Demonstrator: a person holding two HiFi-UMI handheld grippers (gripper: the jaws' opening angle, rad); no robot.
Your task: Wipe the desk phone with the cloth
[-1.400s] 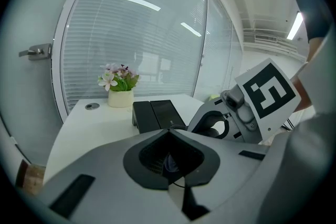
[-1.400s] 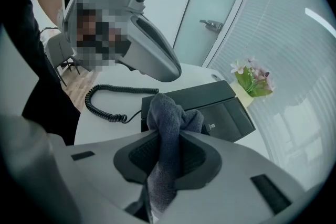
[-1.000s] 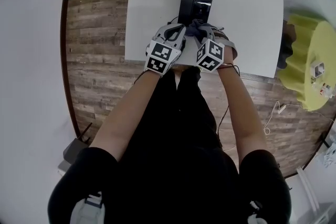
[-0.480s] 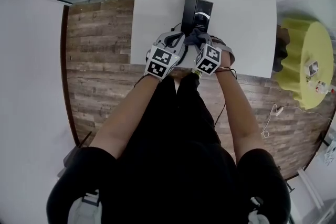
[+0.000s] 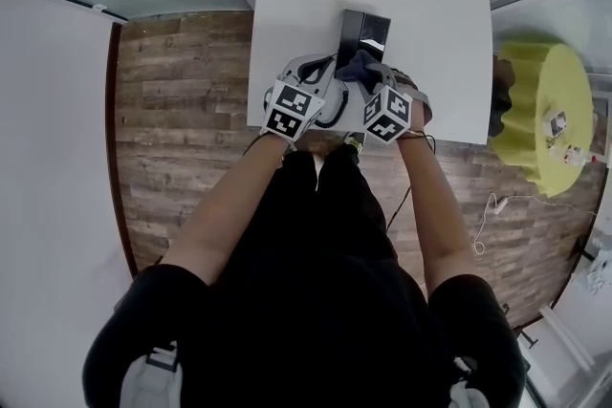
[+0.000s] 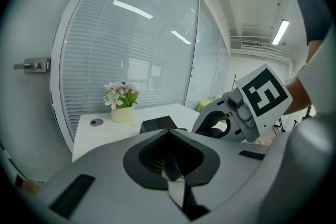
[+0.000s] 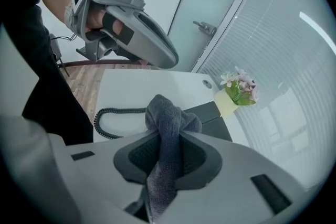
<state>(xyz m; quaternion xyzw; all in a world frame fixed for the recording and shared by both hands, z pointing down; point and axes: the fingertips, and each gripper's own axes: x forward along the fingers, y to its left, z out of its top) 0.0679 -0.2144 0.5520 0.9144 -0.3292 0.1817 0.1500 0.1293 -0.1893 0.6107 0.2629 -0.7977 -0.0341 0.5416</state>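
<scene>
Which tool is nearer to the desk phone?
Right. The right tool holds the cloth at the near end of the desk phone; the left tool is off to its left.

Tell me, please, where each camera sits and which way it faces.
Head view: on the person's head, looking down at the table and desk phone; both arms, left gripper and right gripper show.
Left gripper view: on the left gripper, looking along its shut jaws toward the flower pot; the right gripper shows.
Right gripper view: on the right gripper, looking along jaws clamped on the cloth; the left gripper shows.
Both gripper views share the desk phone and flower pot.
</scene>
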